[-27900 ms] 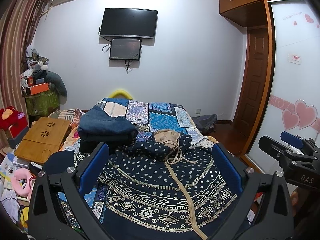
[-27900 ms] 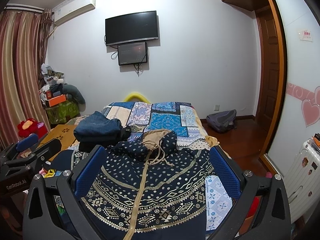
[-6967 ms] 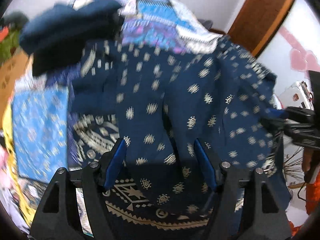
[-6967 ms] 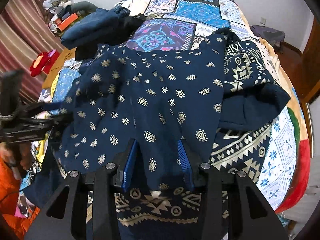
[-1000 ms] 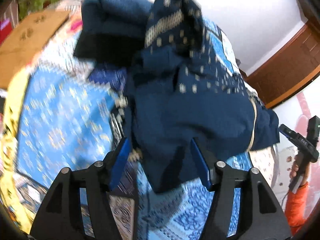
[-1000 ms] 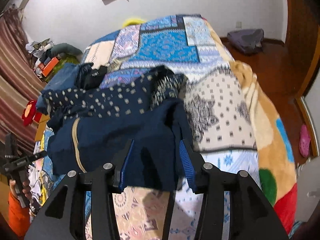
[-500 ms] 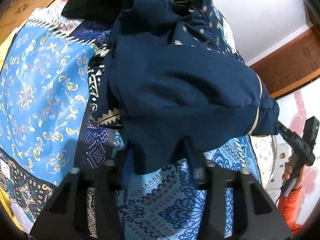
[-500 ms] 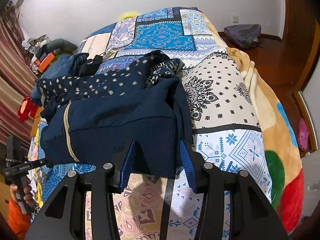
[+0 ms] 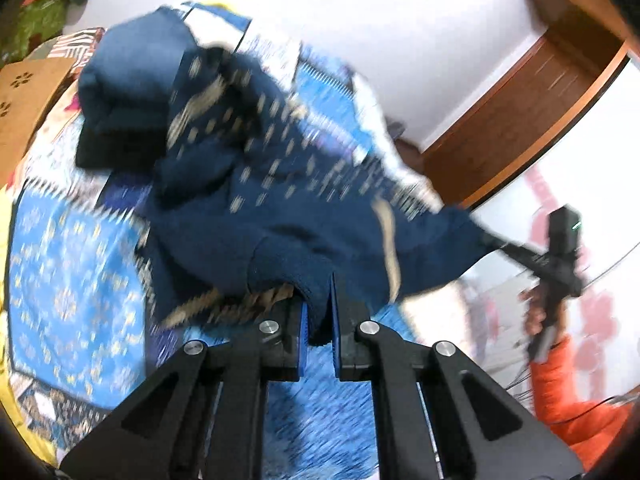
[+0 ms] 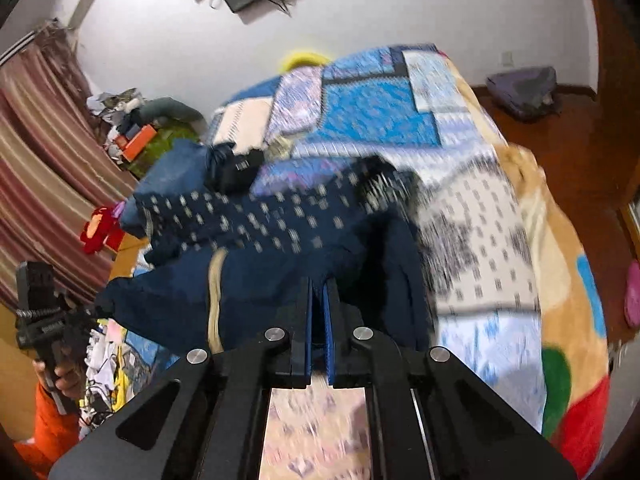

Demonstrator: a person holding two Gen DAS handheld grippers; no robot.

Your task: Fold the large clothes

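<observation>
A navy garment (image 9: 280,216) with gold dots and a tan zip band lies bunched on the patchwork bed. My left gripper (image 9: 318,300) has its jaws closing on the garment's near edge, blue pads pressing on dark fabric. My right gripper (image 10: 319,284) is closing tight on the other near edge of the same garment (image 10: 280,280). Both held edges are lifted off the quilt, and the cloth stretches between the two grippers. Each gripper shows in the other's view: the right gripper (image 9: 494,245) at the cloth's far corner, the left gripper (image 10: 96,312) likewise. Both views are motion-blurred.
A stack of folded dark clothes (image 9: 128,80) sits at the bed's far left, behind the garment. The patchwork quilt (image 10: 480,240) is bare to the right. A wooden lap table (image 9: 20,100) and a striped curtain (image 10: 40,180) lie left of the bed. A bag (image 10: 524,92) lies on the floor.
Both grippers have closed on the garment's near edges and risen, lifting the cloth off the quilt. The left view has swung upward, showing more of the wall and door.
</observation>
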